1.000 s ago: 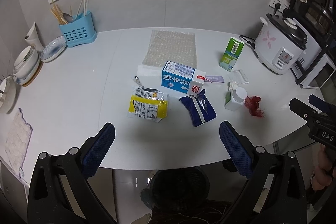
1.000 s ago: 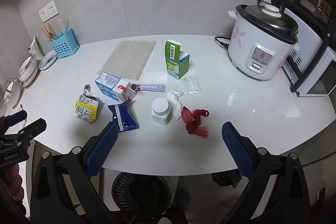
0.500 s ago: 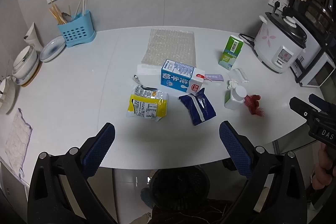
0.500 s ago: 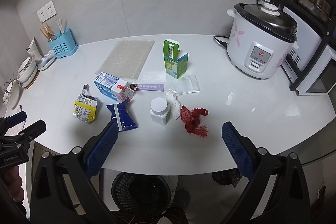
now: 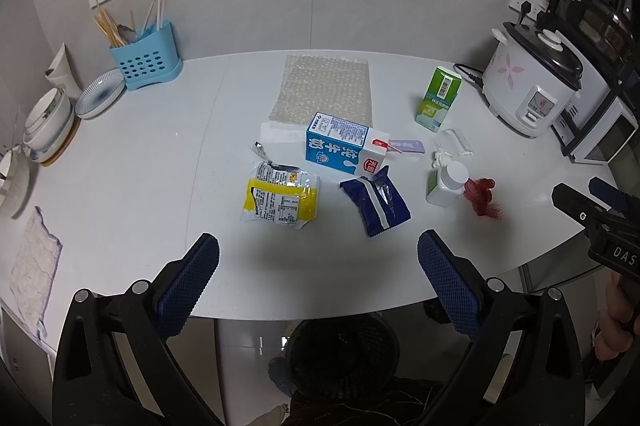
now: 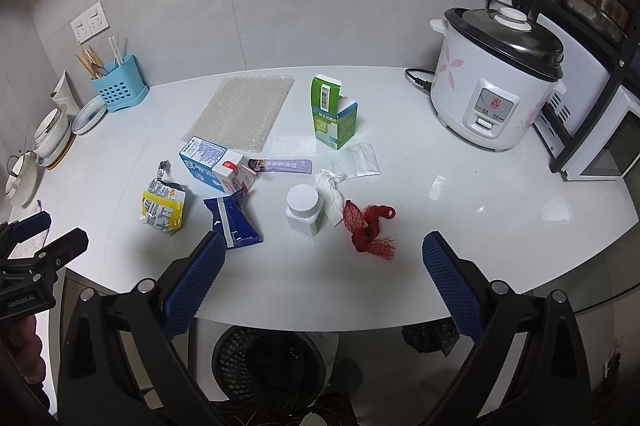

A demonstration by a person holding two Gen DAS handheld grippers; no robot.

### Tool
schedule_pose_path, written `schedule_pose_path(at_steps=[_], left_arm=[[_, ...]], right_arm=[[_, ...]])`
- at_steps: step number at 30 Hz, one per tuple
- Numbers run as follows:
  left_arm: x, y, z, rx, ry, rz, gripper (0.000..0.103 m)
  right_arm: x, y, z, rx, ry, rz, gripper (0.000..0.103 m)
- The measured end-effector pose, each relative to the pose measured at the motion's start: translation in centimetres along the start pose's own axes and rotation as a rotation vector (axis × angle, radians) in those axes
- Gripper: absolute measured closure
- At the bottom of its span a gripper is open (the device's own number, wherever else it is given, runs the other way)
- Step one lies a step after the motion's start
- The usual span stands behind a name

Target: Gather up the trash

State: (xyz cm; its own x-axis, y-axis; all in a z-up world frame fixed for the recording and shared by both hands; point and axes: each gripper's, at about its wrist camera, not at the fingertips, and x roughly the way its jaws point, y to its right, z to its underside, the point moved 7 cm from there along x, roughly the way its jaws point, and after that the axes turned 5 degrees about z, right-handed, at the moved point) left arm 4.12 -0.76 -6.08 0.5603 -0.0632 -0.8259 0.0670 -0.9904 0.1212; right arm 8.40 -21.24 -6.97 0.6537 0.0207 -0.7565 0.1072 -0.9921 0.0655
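Trash sits scattered over the middle of the white surface (image 5: 132,162), none of it collected yet. Both grippers hover off the near edge, empty. Left gripper (image 5: 318,266): fingers spread wide, nothing between them. Right gripper (image 6: 324,268): same, fingers wide apart and bare.

Items, left to right along the middle: yellow wrapper (image 5: 280,200), torn open, lying flat; milk carton (image 5: 346,148) on its side just behind it; dark blue wrapper (image 5: 376,204) just in front of the carton's cap end; white bottle (image 6: 304,208) upright, with a crumpled white tissue (image 6: 330,192) touching it; red mesh net (image 6: 368,226) bunched just beside the tissue. Farther back: bubble wrap sheet (image 5: 324,88) flat, green carton (image 6: 332,118) upright with its top flap open, purple sachet (image 6: 286,166), small clear bag (image 6: 362,158).

A black mesh bin (image 6: 268,362) stands on the floor below the near edge, between the two grippers. Rice cooker (image 6: 494,82) at the right end and blue utensil holder (image 5: 144,60) at the back left look like keepers, not trash.

Step in hand, as I judge it: the approach, before any first pick. Next move calls for lowering one gripper onto a near piece. The blue wrapper or the net seem the easiest. Flat wrappers will need the fingers to pinch a raised fold or edge.
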Motion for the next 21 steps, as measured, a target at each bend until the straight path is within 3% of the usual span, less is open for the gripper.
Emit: schedule_pose_path(at_steps=[21], left_arm=[[-0.07, 0.04, -0.03, -0.003, -0.006, 0.005, 0.006]], right_arm=[[-0.06, 0.0, -0.23, 0.001, 0.001, 0.003, 0.008]])
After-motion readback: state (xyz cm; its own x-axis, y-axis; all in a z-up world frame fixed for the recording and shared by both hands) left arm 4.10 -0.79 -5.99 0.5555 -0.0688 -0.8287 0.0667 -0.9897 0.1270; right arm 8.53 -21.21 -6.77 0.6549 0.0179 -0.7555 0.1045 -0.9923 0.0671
